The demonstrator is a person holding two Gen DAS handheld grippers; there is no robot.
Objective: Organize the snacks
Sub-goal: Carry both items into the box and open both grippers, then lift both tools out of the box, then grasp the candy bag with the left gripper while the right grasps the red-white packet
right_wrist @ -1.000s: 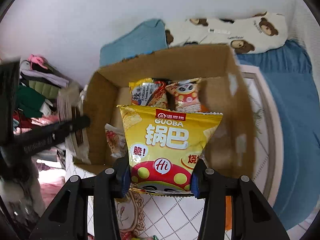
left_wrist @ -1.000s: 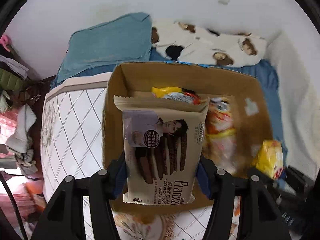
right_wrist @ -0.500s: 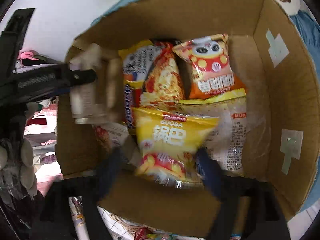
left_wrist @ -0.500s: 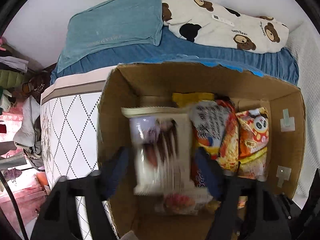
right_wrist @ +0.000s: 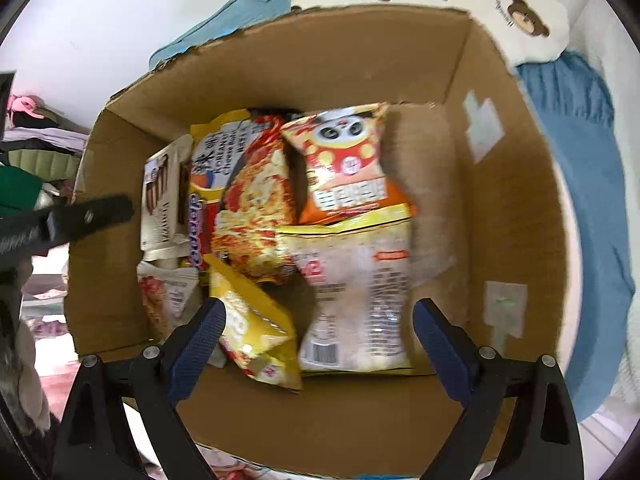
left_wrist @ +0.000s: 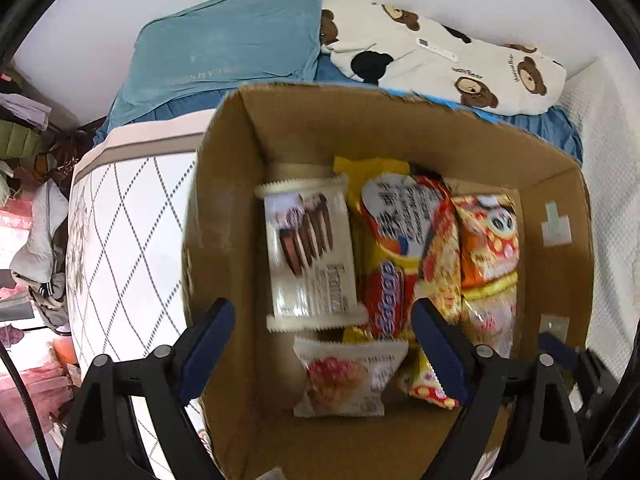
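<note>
An open cardboard box [left_wrist: 224, 216] [right_wrist: 500, 208] holds several snack packs. The beige chocolate-stick biscuit pack [left_wrist: 310, 252] [right_wrist: 162, 204] lies flat at the box's left side. The yellow Guoba chip bag [right_wrist: 256, 328] [left_wrist: 426, 380] lies tilted near the front. My left gripper [left_wrist: 320, 344] is open and empty above the box. My right gripper [right_wrist: 316, 340] is open and empty above the chip bag. A noodle pack [left_wrist: 404, 240] [right_wrist: 248, 200], an orange panda bag [left_wrist: 488, 240] [right_wrist: 348, 168], a white pack [right_wrist: 356, 292] and a small white pack [left_wrist: 344, 376] [right_wrist: 168, 300] also lie inside.
The box sits on a quilted white mattress [left_wrist: 120, 240]. A blue pillow [left_wrist: 228, 48] and a bear-print pillow [left_wrist: 440, 60] lie behind it against the wall. Clothes pile up at the left [left_wrist: 28, 140]. The left gripper's finger [right_wrist: 80, 216] shows at the right view's left edge.
Both grippers moved over the box and opened. The biscuit pack dropped from the left gripper and the yellow chip bag from the right; both now lie in the box.
</note>
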